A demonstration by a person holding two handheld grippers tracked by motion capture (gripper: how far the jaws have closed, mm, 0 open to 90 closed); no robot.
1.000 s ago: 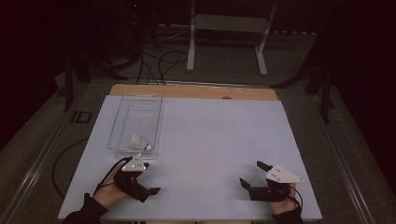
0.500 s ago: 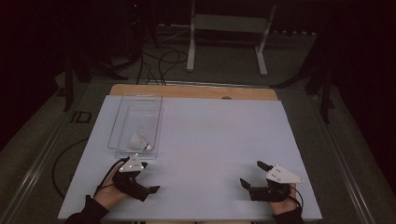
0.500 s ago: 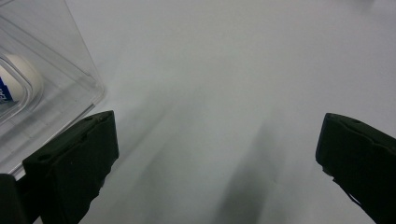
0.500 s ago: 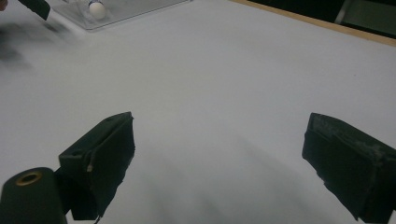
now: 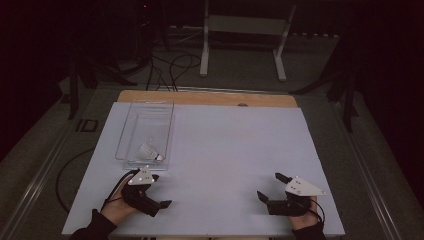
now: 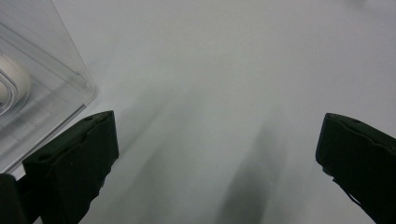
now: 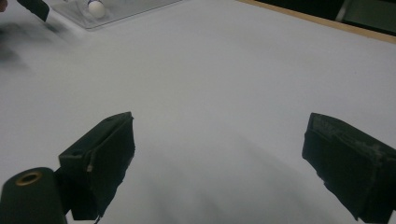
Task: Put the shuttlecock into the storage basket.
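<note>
Grippers sit nearest you, one in each hand, both low at the near edge of the white table (image 5: 220, 150). Your left gripper (image 5: 161, 191) rests at the near left, its jaws spread wide with only bare tabletop between them; in the left gripper view (image 6: 215, 154) the two black jaws stand far apart and grasp nothing. Your right gripper (image 5: 267, 186) lies at the near right, well apart from the other, and its jaws are likewise released, wide apart over bare white surface in the right gripper view (image 7: 215, 163).

Just beyond your left gripper stands a clear plastic bin (image 5: 131, 131), its near corner close beside that gripper's left jaw in the left gripper view (image 6: 60, 60). A small white object (image 5: 146, 150) lies inside the bin near its near end; what it is cannot be told.

Farther off, a strip of wood (image 5: 210, 98) runs along the table's far edge. Past it, on the dark floor, stand a white metal frame (image 5: 245, 25) and some black cables (image 5: 170, 65).
</note>
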